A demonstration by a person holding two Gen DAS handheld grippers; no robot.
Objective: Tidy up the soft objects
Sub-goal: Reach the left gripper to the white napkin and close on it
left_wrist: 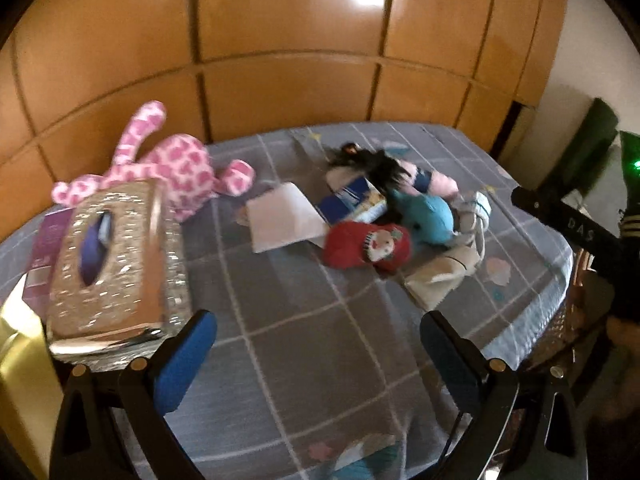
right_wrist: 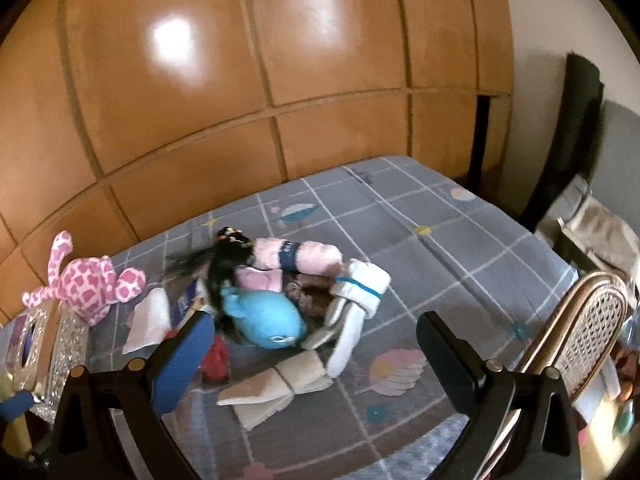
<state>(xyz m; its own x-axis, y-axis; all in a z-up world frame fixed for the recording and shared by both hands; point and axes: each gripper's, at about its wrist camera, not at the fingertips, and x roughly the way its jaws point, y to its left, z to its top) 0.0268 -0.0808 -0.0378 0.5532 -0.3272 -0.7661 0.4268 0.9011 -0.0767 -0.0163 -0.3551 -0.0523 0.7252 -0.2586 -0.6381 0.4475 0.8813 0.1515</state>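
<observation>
Blue dolphin (right_wrist: 262, 318) heads our toy heap at twelve o'clock (tissue box (left_wrist: 108, 264) at nine); left gripper (left_wrist: 320, 354) and right gripper (right_wrist: 316, 354) both gape wide, holding nothing.

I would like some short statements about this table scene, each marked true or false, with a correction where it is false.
1. The left gripper is open and holds nothing. True.
2. The pink spotted plush animal lies inside the glittery silver tissue box. False: it lies on the grey checked tablecloth behind the box.
3. The blue plush dolphin is part of the pile in the middle of the table. True.
4. The right gripper is shut on the red Santa sock. False: it is open and empty.
5. The folded beige cloth bundle hangs over the wicker chair back. False: it lies on the tablecloth.
</observation>
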